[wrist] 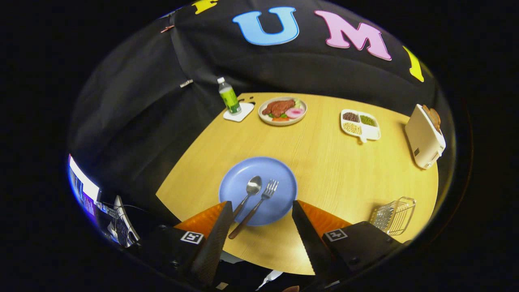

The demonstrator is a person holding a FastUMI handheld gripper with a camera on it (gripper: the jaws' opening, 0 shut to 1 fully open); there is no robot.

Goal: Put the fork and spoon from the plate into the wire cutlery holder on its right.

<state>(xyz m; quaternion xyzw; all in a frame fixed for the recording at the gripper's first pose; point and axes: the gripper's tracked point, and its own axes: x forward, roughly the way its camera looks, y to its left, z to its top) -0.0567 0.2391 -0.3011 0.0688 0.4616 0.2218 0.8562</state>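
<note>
Gripper (261, 211) wide open and empty, above the blue plate (235, 184).

Spoon (248, 194) and fork (259, 202) lie close together between the fingers; closing may catch both handles. Wire cutlery holder (394, 215) waits to the right.

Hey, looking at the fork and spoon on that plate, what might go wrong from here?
1. The spoon and fork lie side by side, close together on the blue plate; the open gripper might catch both or knock one aside.
2. Their handles stick out over the plate's rim, so pressing on one could tip or slide it onto the table.
3. The wire holder sits near the table's edge; a nudge may push it off.
</note>
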